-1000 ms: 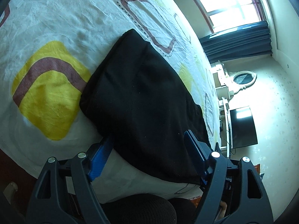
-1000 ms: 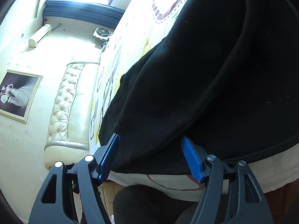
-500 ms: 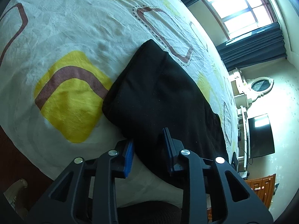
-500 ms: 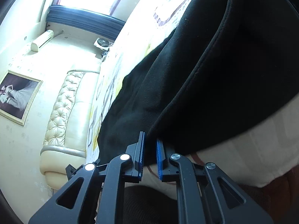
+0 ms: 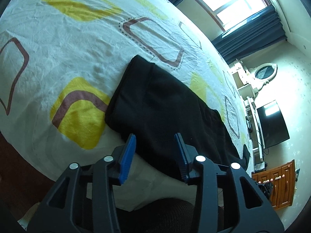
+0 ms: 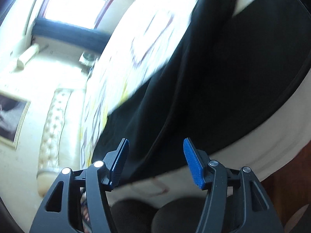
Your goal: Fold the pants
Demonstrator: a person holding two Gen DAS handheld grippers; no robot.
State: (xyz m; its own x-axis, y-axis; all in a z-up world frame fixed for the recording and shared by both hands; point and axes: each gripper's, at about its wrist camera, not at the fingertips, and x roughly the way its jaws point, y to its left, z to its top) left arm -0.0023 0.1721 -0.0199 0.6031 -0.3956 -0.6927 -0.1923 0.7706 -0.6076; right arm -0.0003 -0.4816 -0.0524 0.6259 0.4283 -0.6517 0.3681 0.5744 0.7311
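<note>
black pants (image 5: 167,114) lie folded along the bed's (image 5: 81,44) near edge. left gripper (image 5: 155,149) and right gripper (image 6: 155,157) both spread open, gripping nothing, poised at the pants' near edge.

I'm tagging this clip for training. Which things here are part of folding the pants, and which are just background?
Part of the job: black pants, left gripper, right gripper, patterned bedsheet.

Background: television, oval mirror, curtains, wooden cabinet, headboard, framed picture.
</note>
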